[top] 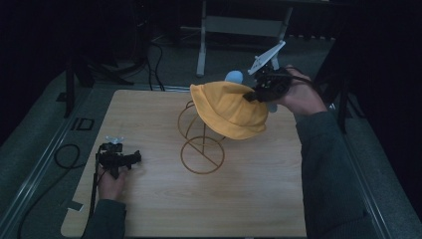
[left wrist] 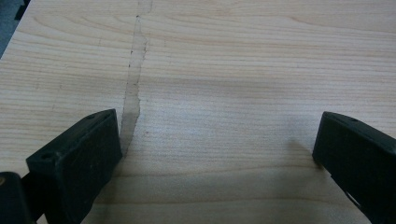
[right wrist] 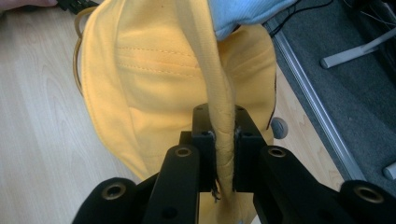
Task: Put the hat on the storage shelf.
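My right tool (top: 250, 95) is clenched on the brim of the yellow hat (top: 230, 110), which hangs over the wire stand (top: 201, 144) mid-table (top: 149, 209). My left tool (top: 135, 159) rests on the table, jaws wide apart, holding nothing.

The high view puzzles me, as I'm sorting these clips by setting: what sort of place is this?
Probably a lab or workshop set up for recording, not a home: a bare wooden table stands alone on grey carpet, loose cables trail across the floor, and a metal desk frame stands in the dark background.
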A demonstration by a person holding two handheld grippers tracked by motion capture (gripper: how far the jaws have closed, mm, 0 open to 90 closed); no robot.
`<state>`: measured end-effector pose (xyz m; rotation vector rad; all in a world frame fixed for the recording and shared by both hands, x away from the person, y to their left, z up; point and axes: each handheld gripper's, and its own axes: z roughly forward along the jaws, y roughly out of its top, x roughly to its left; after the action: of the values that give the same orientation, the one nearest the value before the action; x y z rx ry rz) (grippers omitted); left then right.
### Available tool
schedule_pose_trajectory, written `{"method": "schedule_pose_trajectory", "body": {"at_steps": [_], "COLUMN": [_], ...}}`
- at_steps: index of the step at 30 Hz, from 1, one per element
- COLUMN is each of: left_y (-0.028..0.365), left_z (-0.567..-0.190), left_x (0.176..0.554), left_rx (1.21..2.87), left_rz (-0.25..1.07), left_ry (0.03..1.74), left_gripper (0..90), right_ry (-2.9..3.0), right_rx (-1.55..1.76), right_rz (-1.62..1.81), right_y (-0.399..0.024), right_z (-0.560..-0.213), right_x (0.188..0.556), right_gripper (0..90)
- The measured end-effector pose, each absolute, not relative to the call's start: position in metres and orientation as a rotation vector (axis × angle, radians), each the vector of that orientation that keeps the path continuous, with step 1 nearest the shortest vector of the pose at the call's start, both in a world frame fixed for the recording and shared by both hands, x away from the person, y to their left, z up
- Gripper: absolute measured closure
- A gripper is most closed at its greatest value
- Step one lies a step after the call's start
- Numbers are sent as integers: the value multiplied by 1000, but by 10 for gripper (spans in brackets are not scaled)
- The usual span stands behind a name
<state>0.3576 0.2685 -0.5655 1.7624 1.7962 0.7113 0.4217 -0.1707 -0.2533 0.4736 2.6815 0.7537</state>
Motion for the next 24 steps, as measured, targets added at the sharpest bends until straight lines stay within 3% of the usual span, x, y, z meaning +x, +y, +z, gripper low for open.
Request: {"method": "schedule_pose_trajectory", "body": {"at_steps": [24], "left_y": [269], "left_z": [-565], "left_x": [358], "left_rx": [1765], "left_rz": [710], "left_ry": [1797], "left_gripper": [11], "right_ry": [2675], "right_rx": [437], "right_rz": [729], "right_y": [-133], "right_z": [-249], "right_x": [427], "right_gripper": [818]}}
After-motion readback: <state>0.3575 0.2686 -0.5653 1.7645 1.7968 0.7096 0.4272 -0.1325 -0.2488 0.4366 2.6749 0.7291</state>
